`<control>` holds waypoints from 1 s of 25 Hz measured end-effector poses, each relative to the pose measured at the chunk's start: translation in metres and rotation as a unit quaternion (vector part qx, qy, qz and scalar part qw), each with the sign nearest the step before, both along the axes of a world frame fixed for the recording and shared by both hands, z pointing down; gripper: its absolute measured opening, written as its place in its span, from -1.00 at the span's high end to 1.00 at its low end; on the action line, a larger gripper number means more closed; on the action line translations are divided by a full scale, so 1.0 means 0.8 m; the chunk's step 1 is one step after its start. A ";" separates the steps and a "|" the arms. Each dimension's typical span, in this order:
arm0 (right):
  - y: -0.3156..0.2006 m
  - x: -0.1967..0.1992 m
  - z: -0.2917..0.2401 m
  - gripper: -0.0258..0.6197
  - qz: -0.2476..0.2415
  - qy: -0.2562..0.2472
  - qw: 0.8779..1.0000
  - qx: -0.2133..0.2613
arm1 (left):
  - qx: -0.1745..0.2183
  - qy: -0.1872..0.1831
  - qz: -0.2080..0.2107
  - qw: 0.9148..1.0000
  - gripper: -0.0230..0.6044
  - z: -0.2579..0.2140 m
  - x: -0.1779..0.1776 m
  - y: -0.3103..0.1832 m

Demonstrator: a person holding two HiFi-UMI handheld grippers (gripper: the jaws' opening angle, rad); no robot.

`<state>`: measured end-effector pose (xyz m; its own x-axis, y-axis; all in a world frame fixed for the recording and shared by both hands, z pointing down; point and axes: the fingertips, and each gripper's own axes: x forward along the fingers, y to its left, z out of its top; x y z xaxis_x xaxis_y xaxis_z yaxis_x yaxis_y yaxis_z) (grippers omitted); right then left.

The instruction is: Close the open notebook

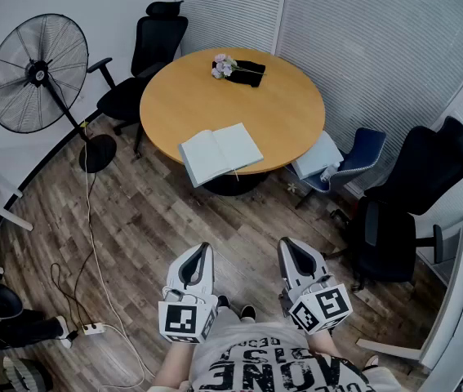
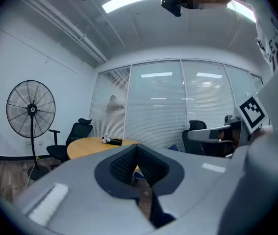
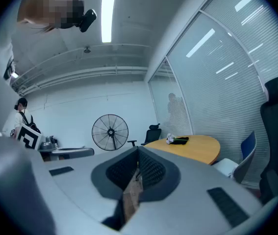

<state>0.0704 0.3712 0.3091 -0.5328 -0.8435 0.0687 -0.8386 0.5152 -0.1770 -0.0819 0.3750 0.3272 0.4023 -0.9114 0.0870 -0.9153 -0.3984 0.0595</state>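
Approach step: left tongs [image 1: 201, 250] and right tongs [image 1: 290, 245], both pressed together, empty; open notebook [image 1: 220, 153] lies well ahead. Next: step closer, flip one cover over.

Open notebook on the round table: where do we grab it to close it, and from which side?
The notebook lies flat and open at the near rim of the table. Grip the left leaf's near corner, coming from the person's side: that corner seems to overhang the rim, so one jaw could slip under it. Then fold the leaf over the spine.
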 end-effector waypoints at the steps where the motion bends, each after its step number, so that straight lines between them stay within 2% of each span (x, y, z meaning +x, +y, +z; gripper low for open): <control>1: 0.004 0.005 0.000 0.88 -0.003 0.002 1.000 0.003 | 0.003 0.005 -0.002 1.000 0.89 0.000 0.010 0.006; 6: 0.029 0.023 0.002 0.88 -0.008 0.004 1.000 0.011 | 0.014 0.024 0.001 1.000 0.89 0.001 0.046 0.037; 15: 0.043 0.015 -0.015 0.88 -0.014 0.003 1.000 0.025 | 0.040 0.005 0.021 0.999 0.89 -0.025 0.057 0.047; 25: 0.061 0.021 -0.012 0.88 -0.035 -0.002 0.999 0.023 | 0.027 0.001 0.022 0.999 0.89 -0.023 0.072 0.064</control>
